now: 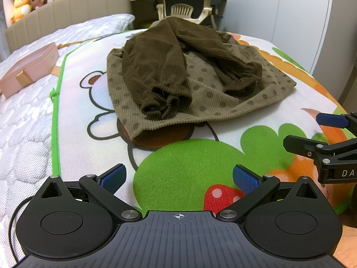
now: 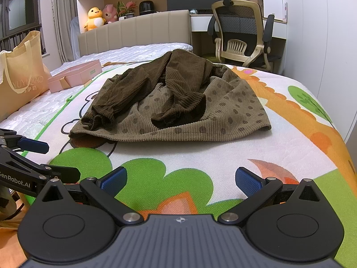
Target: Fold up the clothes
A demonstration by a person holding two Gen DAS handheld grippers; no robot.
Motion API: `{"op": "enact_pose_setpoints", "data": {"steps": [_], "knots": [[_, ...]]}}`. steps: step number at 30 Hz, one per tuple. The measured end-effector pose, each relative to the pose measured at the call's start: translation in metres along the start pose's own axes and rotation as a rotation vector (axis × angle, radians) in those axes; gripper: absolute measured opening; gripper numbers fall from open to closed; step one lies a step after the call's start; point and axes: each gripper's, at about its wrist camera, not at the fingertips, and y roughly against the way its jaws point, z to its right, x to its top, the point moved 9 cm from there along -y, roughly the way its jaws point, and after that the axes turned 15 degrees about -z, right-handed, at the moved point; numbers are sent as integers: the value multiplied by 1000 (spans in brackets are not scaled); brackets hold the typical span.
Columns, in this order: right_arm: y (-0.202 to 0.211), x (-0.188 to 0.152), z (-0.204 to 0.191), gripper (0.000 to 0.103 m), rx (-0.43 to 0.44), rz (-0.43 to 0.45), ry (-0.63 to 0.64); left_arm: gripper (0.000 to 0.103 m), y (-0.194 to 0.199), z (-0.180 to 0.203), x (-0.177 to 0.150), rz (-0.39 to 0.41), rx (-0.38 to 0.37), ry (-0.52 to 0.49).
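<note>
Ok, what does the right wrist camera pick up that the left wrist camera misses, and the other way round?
Only the right wrist view shows the beige tote bag at the bed's left side, and the left gripper, open. Only the left wrist view shows the right gripper, also open. Both show the brown garment lying on the cartoon mat with its sleeves folded across it, the pink box, the plush toys and the office chair.
</note>
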Motion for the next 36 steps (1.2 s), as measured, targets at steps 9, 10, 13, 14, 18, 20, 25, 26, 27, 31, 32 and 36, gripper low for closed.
{"op": "enact_pose_setpoints", "data": {"steps": [9,10,13,14,18,20,25,26,27,31,32,36], "knots": [[-1,9,6,103,9,-7,14,103,3,-2,12,17,-1,-22],[-2,13,10,103,7,-8,14,103,3,-3,15,21,-3,-25],[-3,28,26,103,-18,1,-9,103,4,-8,35,27,-36,-9],[-4,33,35,103,-22,3,-32,103,5,-11,44,35,-50,-3],[-19,38,66,103,12,-50,-146,103,8,-25,85,86,-87,9],[-27,36,76,103,28,-79,-179,103,4,-34,111,109,-83,6],[-37,32,81,103,30,-109,-192,103,-30,-62,172,116,-76,26],[-37,33,83,103,40,-105,-217,103,-40,-68,184,110,-89,44],[-37,34,85,103,51,-100,-244,103,-49,-75,196,106,-101,61],[-41,38,86,103,47,-153,-247,103,-81,-95,226,102,-122,115],[-40,45,86,103,39,-155,-217,103,-87,-99,231,101,-121,120],[-32,79,87,103,9,-109,-100,103,-96,-113,239,102,-133,115]]}}
